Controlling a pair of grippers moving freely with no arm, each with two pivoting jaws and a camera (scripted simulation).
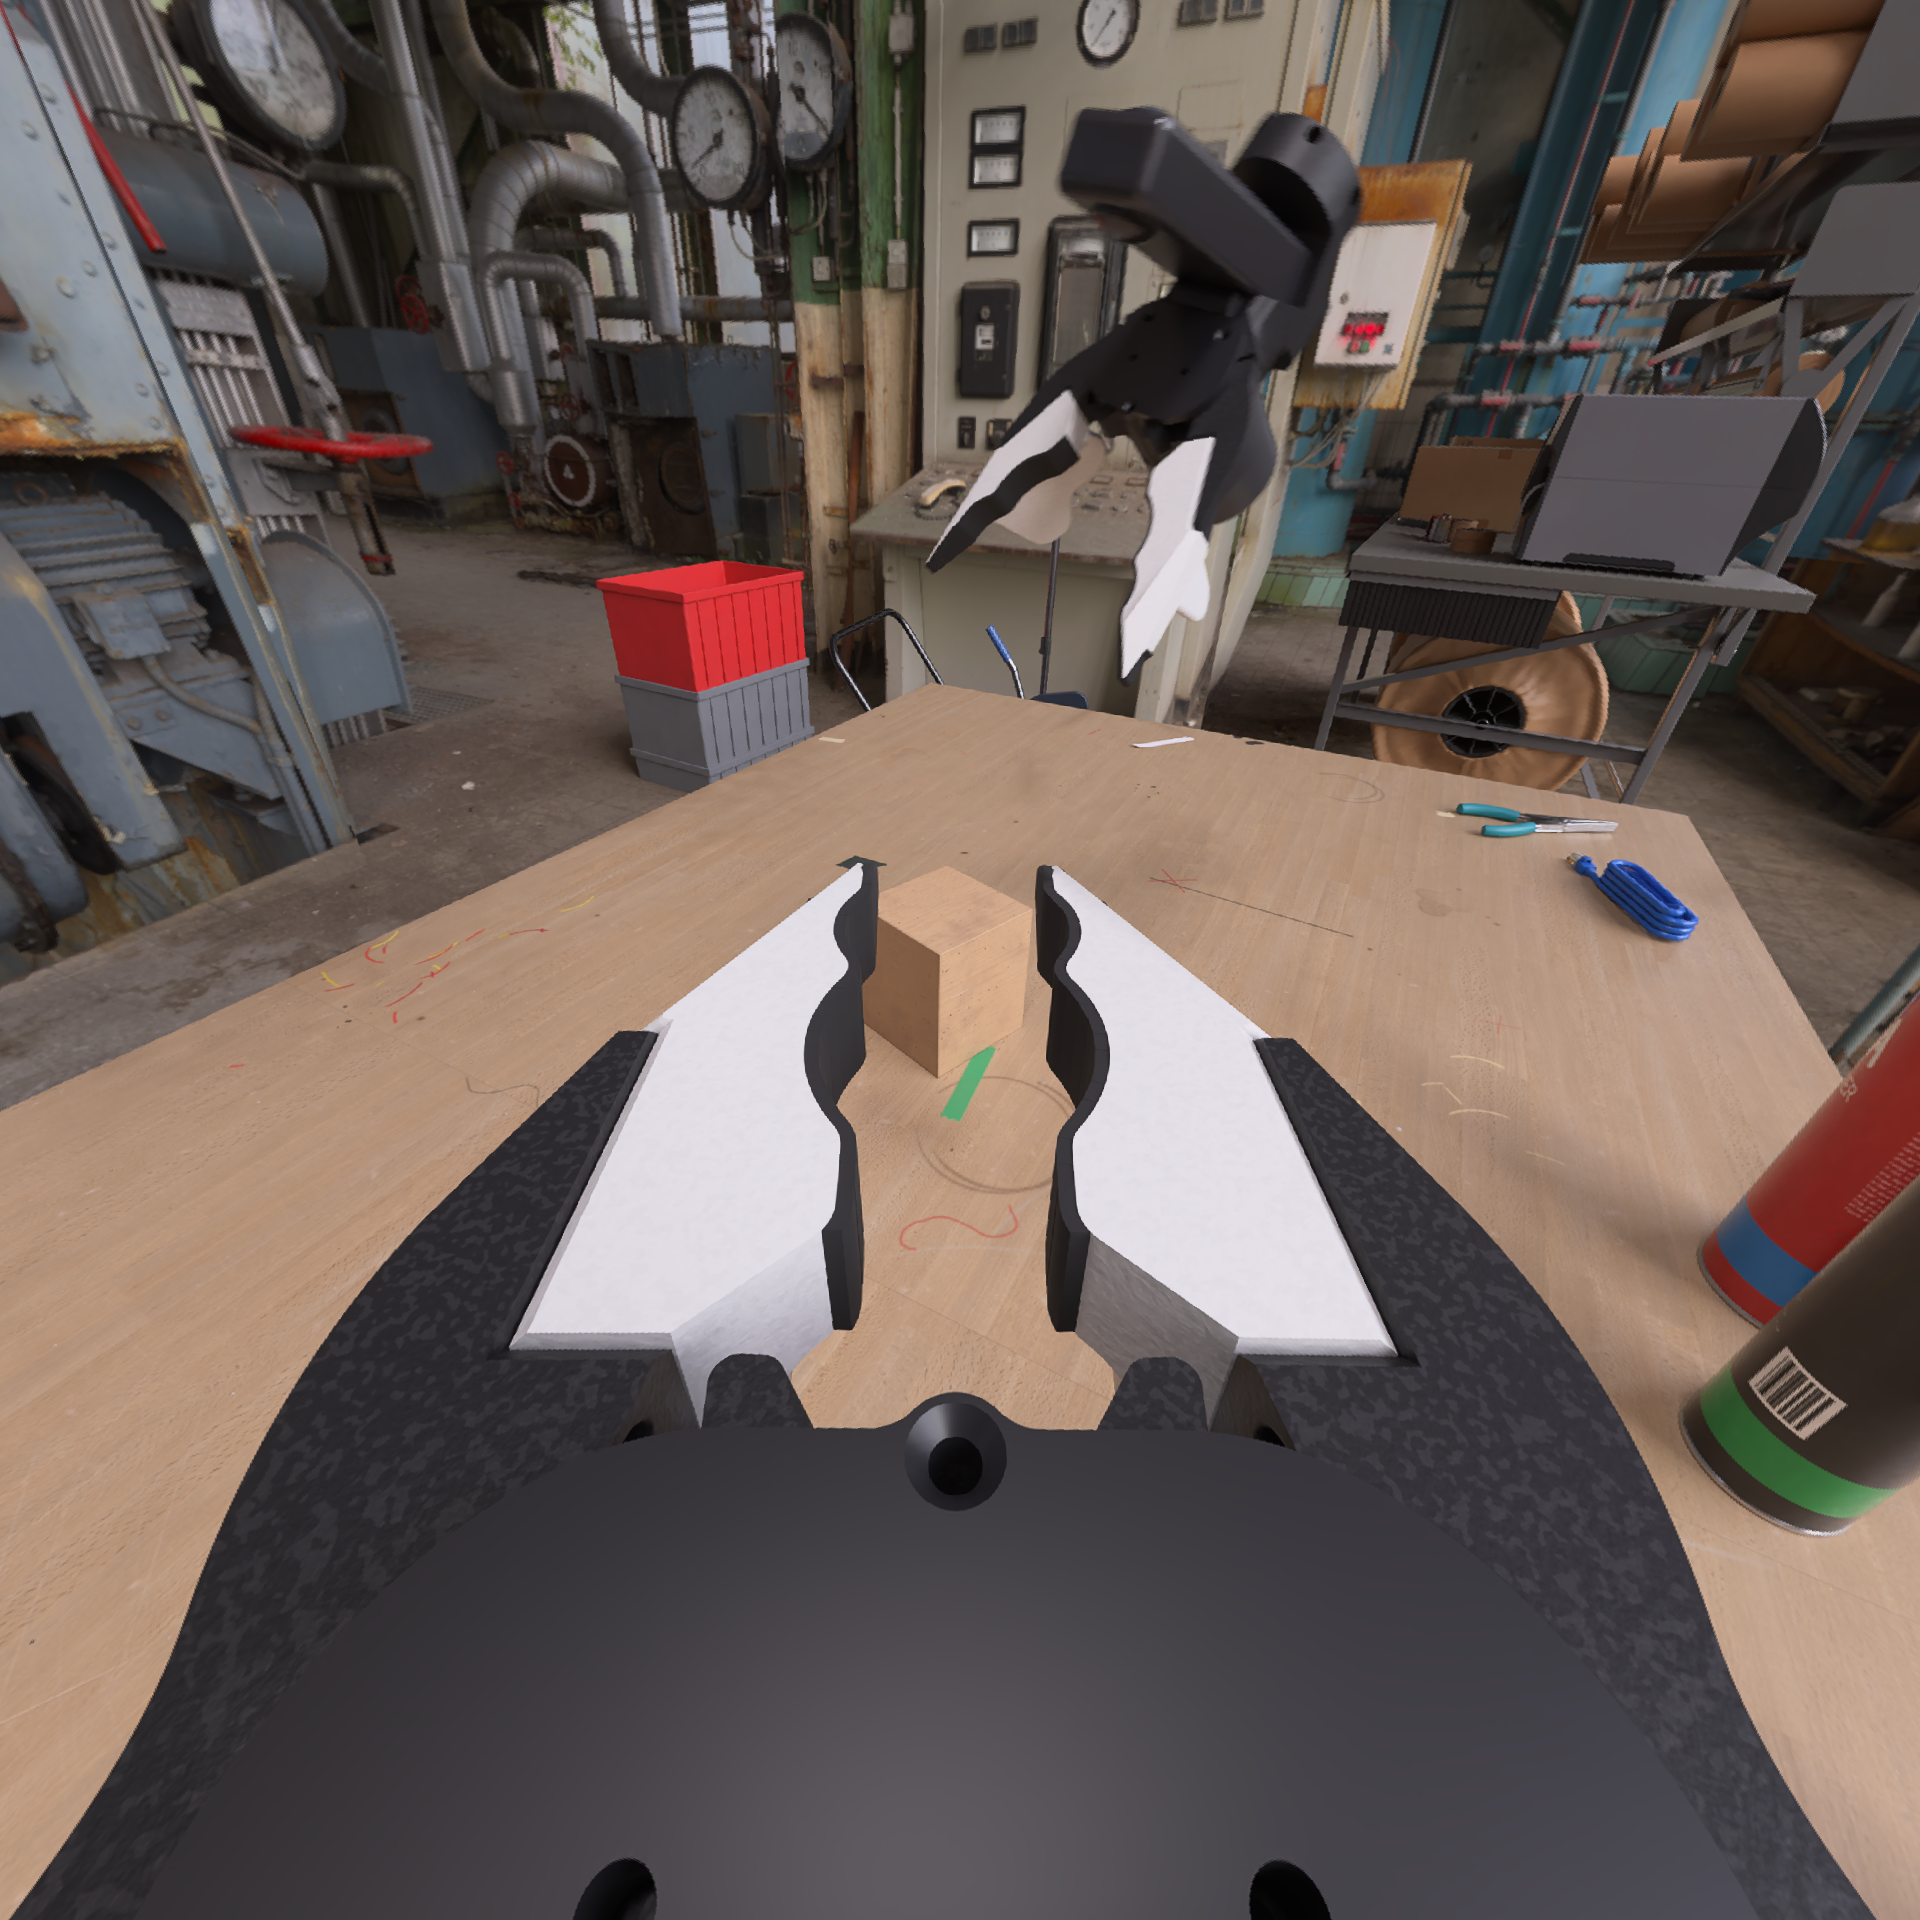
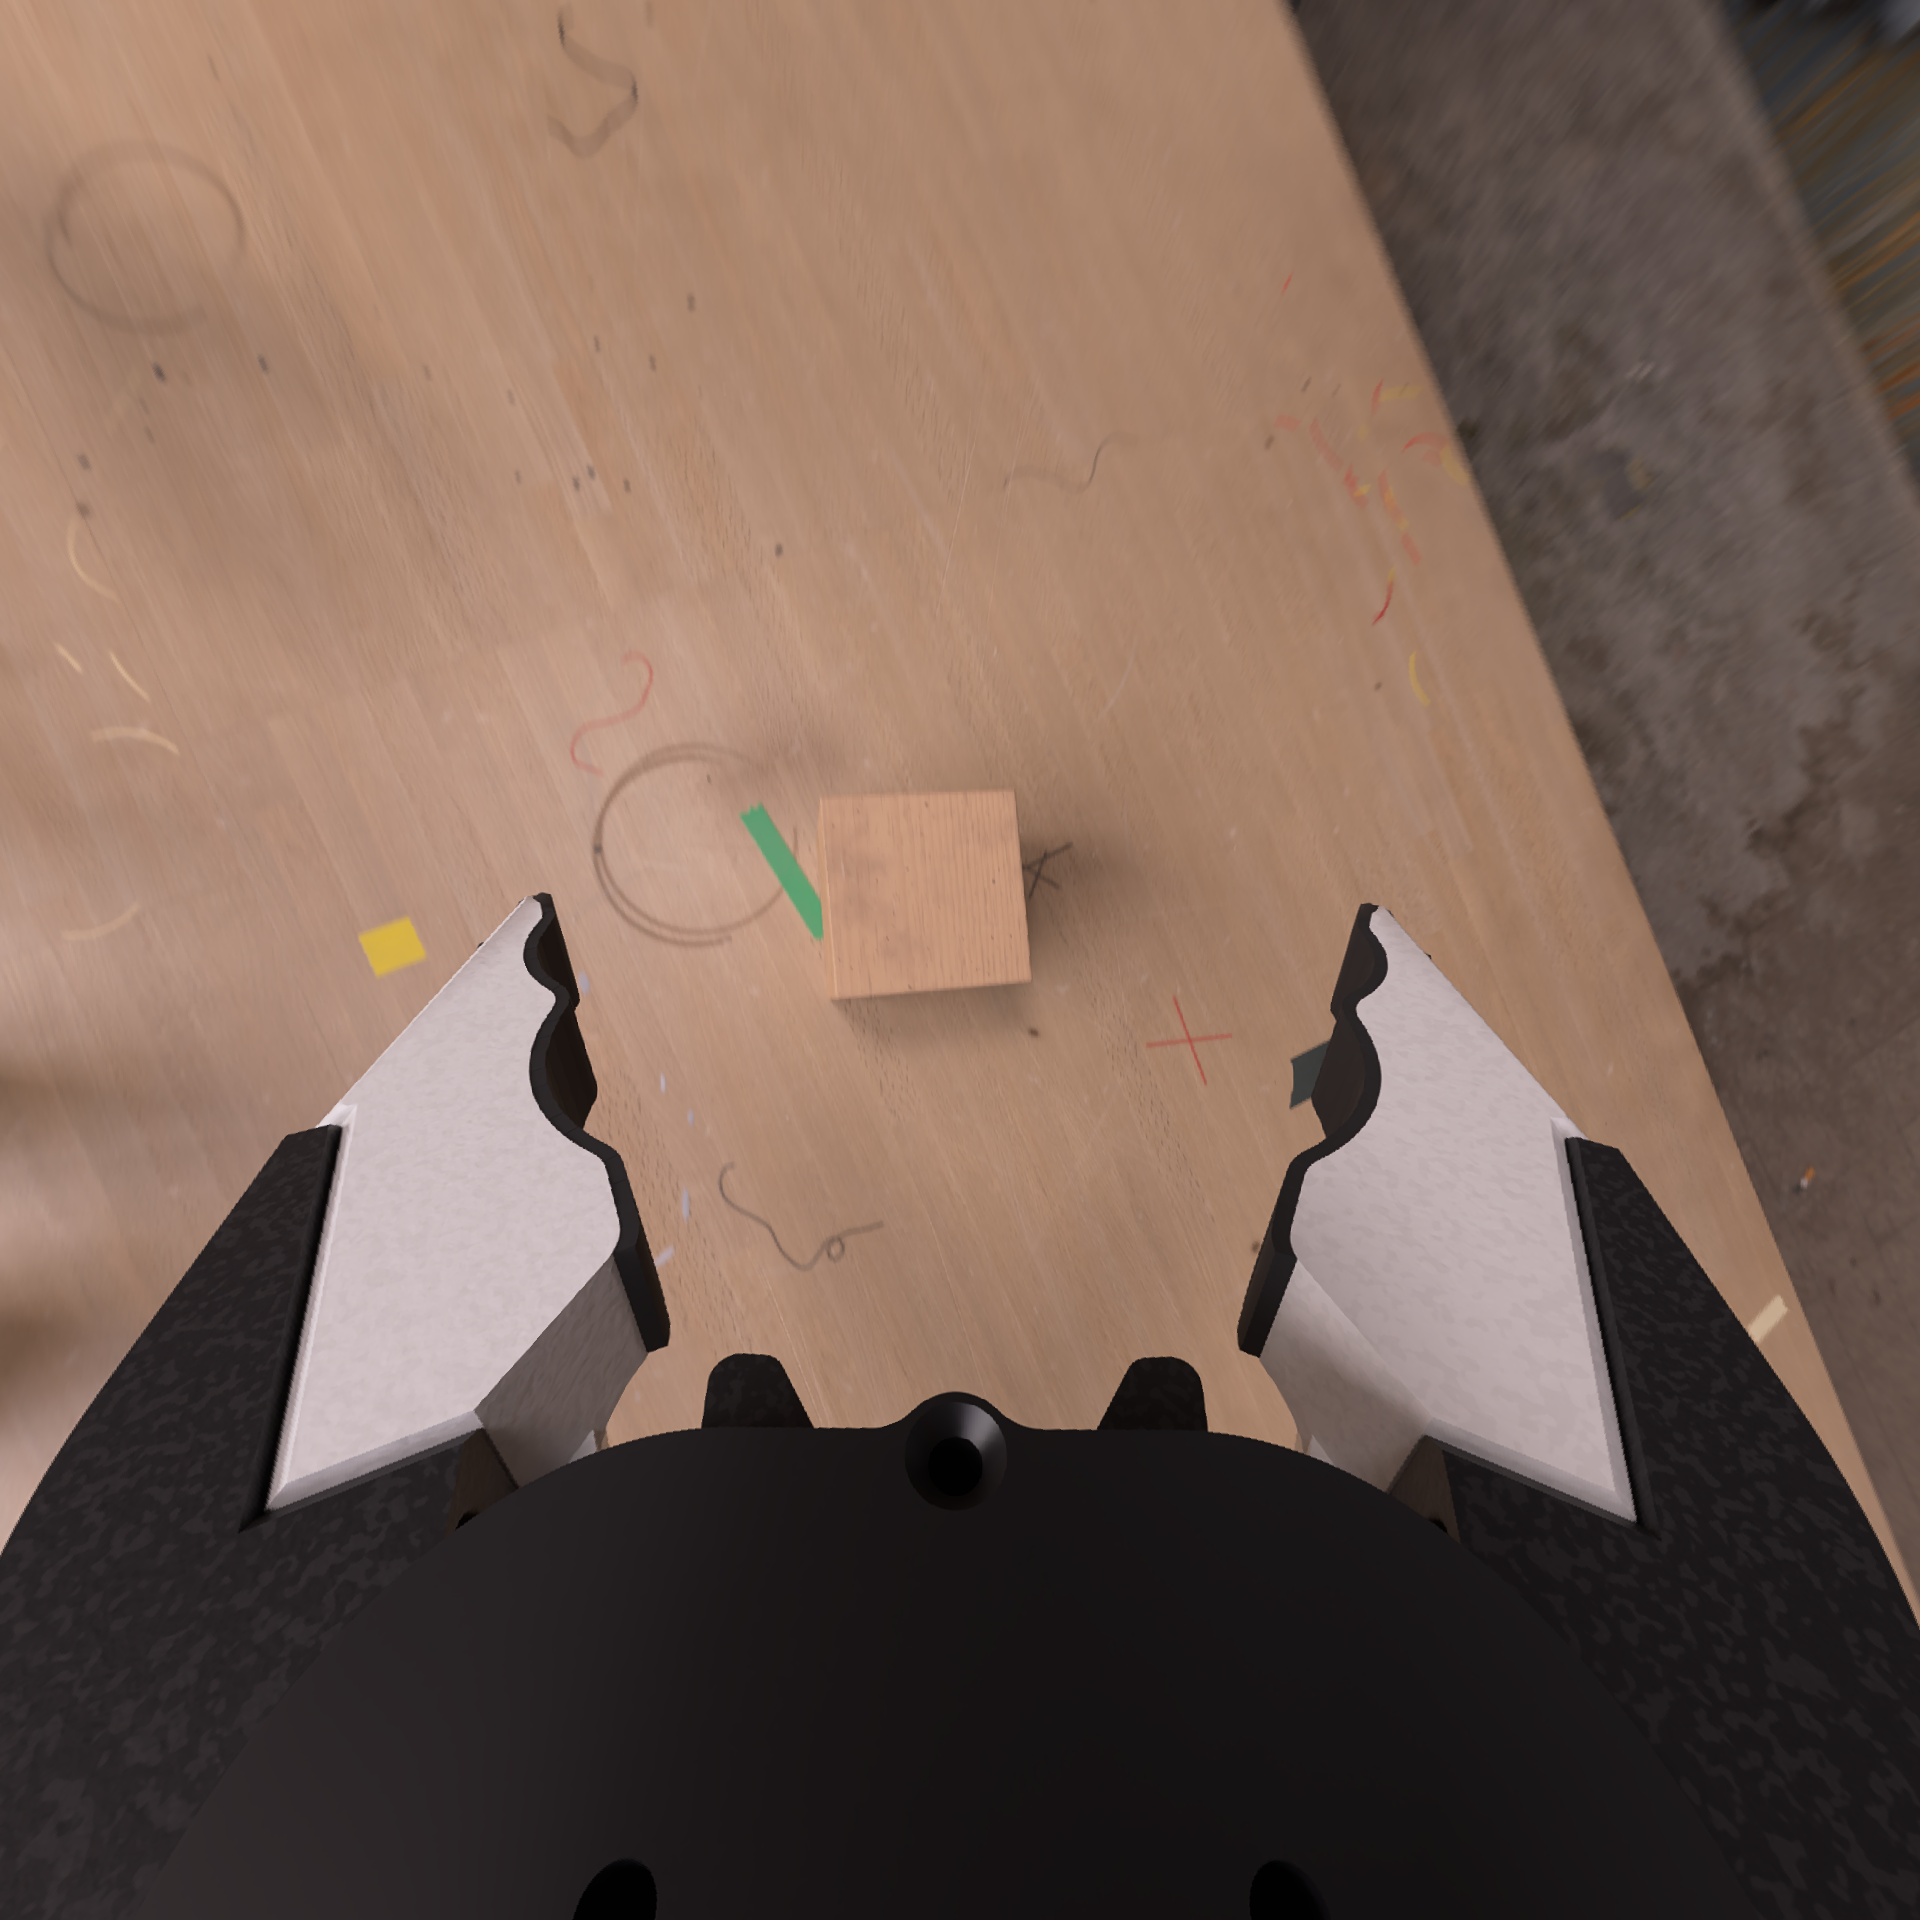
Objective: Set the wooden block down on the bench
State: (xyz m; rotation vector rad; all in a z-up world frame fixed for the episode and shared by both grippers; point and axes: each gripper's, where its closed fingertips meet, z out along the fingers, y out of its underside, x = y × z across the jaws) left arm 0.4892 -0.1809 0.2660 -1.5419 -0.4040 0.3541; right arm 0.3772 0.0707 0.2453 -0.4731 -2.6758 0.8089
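On the surface [image 1: 1351, 1039] the wooden block [image 1: 951, 961] rests; left tongs [image 1: 954, 883], released, should be withdrawn straight; right tongs [image 2: 954, 914] gape wide.

Your light wooden bench [image 1: 1299, 1039] carries the wooden block [image 1: 951, 961], resting flat with a strip of green tape [image 1: 968, 1083] at its base. Toward the far right edge you have teal-handled pliers [image 1: 1527, 821] and a coiled blue cable [image 1: 1642, 899]. Two cans [image 1: 1829, 1382] lie at your near right edge.
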